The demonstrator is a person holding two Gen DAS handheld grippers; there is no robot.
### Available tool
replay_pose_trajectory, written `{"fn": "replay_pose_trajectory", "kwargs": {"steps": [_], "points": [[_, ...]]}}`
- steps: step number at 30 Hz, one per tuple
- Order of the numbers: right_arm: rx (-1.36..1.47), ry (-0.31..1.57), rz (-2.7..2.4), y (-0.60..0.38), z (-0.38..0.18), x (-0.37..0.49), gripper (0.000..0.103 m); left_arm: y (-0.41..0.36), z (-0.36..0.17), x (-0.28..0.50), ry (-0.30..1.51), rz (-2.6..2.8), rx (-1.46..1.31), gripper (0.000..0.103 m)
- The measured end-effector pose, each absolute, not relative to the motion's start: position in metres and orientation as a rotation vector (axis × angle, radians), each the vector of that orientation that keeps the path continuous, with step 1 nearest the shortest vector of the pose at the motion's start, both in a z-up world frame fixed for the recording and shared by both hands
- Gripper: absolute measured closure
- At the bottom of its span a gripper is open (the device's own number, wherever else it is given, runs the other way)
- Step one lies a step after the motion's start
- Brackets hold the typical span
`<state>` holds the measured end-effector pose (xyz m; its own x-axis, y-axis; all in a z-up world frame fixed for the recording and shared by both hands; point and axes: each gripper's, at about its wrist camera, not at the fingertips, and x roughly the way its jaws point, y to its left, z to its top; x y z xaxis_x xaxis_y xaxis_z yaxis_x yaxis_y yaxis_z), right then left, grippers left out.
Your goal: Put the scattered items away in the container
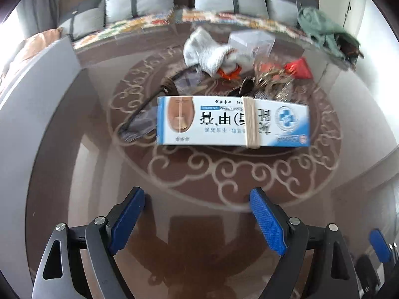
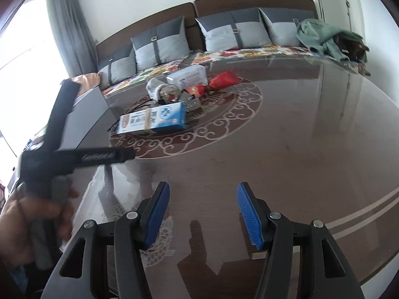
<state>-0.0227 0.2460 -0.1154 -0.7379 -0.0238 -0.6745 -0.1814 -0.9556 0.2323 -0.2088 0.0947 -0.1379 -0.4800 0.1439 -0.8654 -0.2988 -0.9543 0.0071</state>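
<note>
A glossy brown table (image 1: 74, 174) with a pale scroll pattern is seen from both wrist cameras. At its middle, a white and blue nail cream box (image 1: 232, 122), banded with a rubber band (image 1: 250, 122), lies flat. Just behind it a cluster of scattered items is gathered: a grey-white sock (image 1: 207, 49), a clear plastic container (image 1: 251, 41), a red packet (image 1: 299, 68), and dark glasses (image 1: 159, 92) (partly under the box). The left gripper (image 1: 197, 221) is held wide open and empty, well short of the box. The right gripper (image 2: 202, 214) is likewise spread wide, holding nothing, over bare table. A hand (image 2: 32, 224) is seen gripping the left tool's handle.
</note>
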Motion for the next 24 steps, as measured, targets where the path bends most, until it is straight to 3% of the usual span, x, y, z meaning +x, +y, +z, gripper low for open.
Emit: {"fn": "replay_pose_trajectory", "kwargs": {"steps": [3, 24], "points": [[-1.107, 0.46, 2.801, 0.251, -0.118, -0.024, 0.046, 0.095, -0.141, -0.218, 0.218, 2.506, -1.396, 0.0], [-1.18, 0.521, 2.767, 0.257, -0.132, -0.03, 0.046, 0.095, -0.156, -0.243, 0.192, 2.536, -1.311, 0.0]]}}
